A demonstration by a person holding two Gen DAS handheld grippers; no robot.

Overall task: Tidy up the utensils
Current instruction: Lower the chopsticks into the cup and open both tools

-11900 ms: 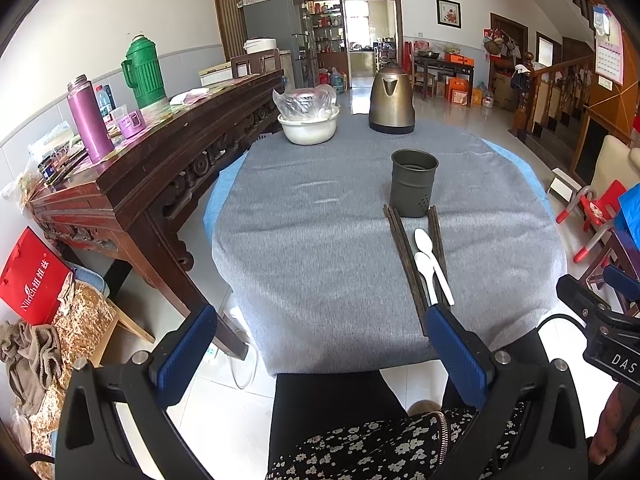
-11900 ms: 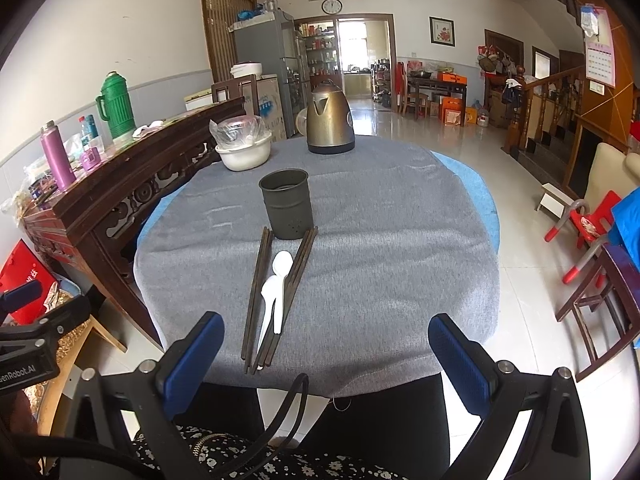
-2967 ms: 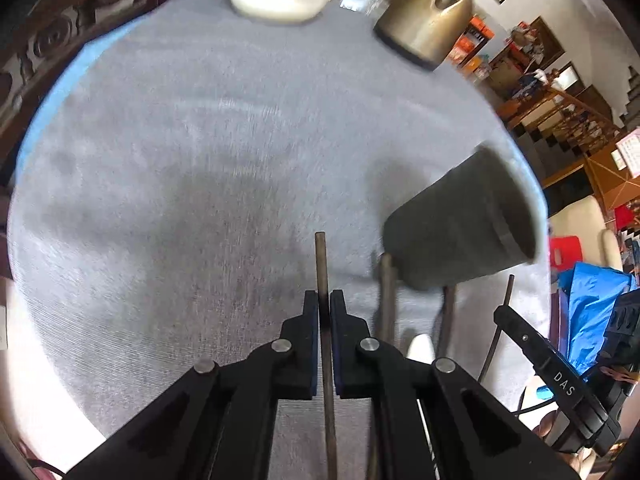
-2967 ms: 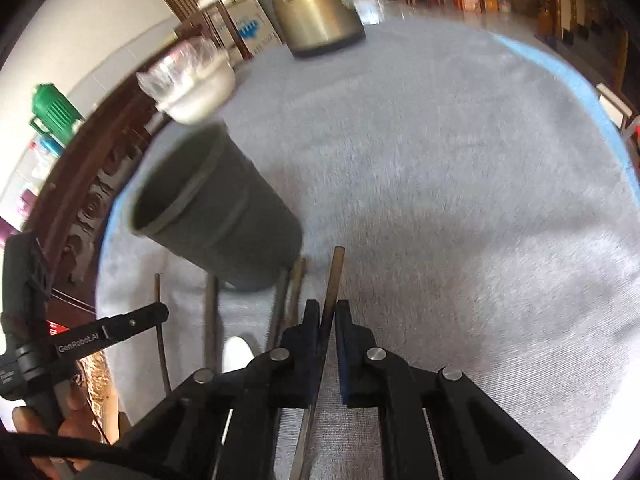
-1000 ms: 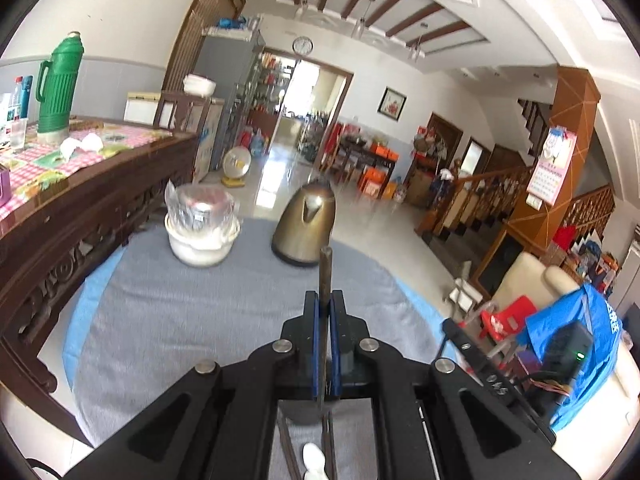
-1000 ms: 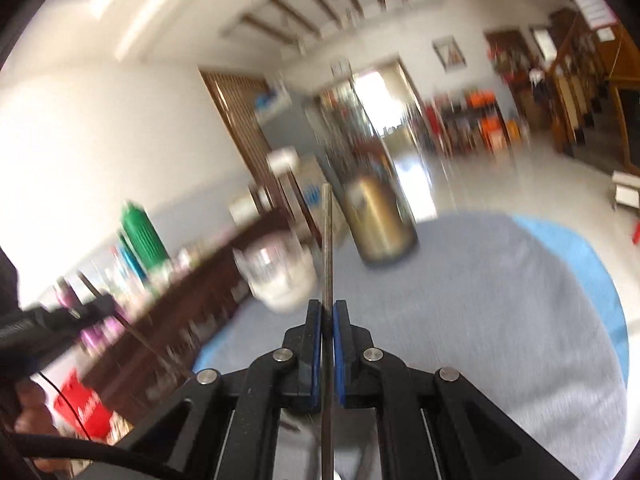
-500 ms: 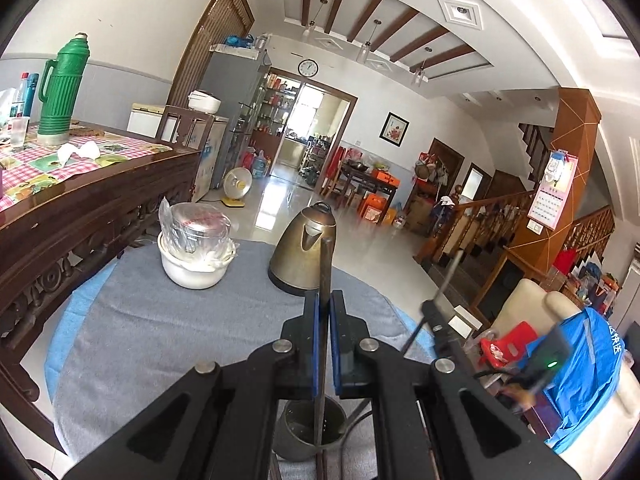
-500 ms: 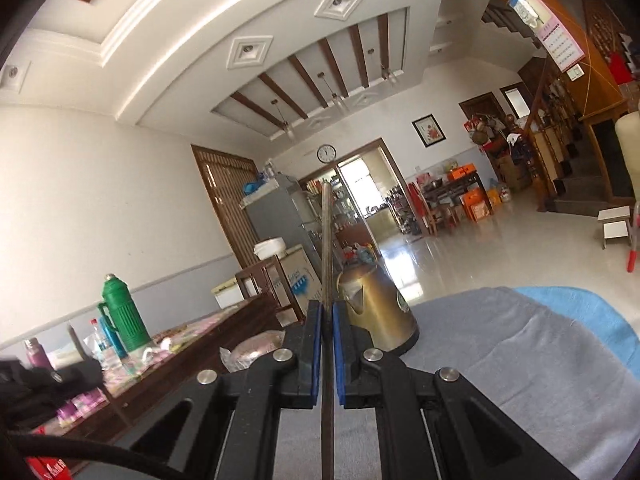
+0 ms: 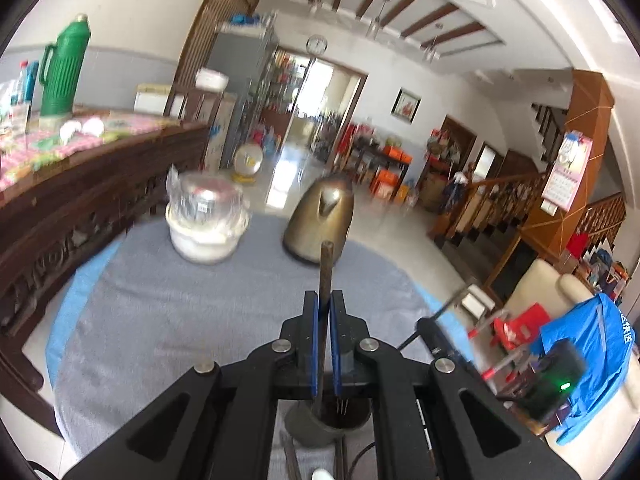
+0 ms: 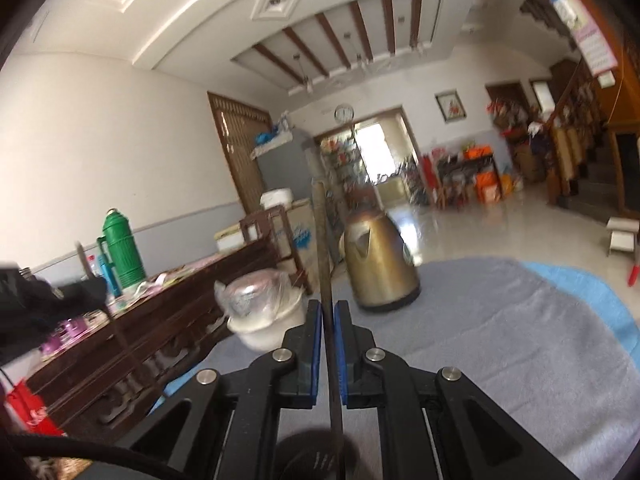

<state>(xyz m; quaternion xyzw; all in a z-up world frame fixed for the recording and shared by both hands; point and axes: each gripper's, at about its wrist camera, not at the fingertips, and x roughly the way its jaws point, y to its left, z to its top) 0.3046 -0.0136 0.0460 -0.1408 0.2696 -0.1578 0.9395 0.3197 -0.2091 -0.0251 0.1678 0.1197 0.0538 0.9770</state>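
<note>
My left gripper (image 9: 324, 300) is shut on a dark chopstick (image 9: 326, 264) held upright. The chopstick's lower end points into the grey utensil cup (image 9: 326, 424), which sits under the gripper. My right gripper (image 10: 327, 308) is shut on another dark chopstick (image 10: 322, 232), also upright, above the same cup (image 10: 316, 456) at the frame's bottom. More chopsticks (image 9: 292, 458) and a white spoon (image 9: 320, 474) lie on the grey tablecloth (image 9: 160, 320) in front of the cup. The right gripper's chopstick tip shows in the left wrist view (image 9: 448, 306).
A bronze kettle (image 9: 320, 220) and a white bowl covered in plastic (image 9: 204, 216) stand at the table's far side. A dark carved sideboard (image 9: 80, 184) with a green thermos (image 9: 60, 72) runs along the left. Stairs and chairs are to the right.
Both grippers have tilted down and moved over the cup, each still holding its chopstick upright. The left chopstick's lower end now sits at the cup's mouth.
</note>
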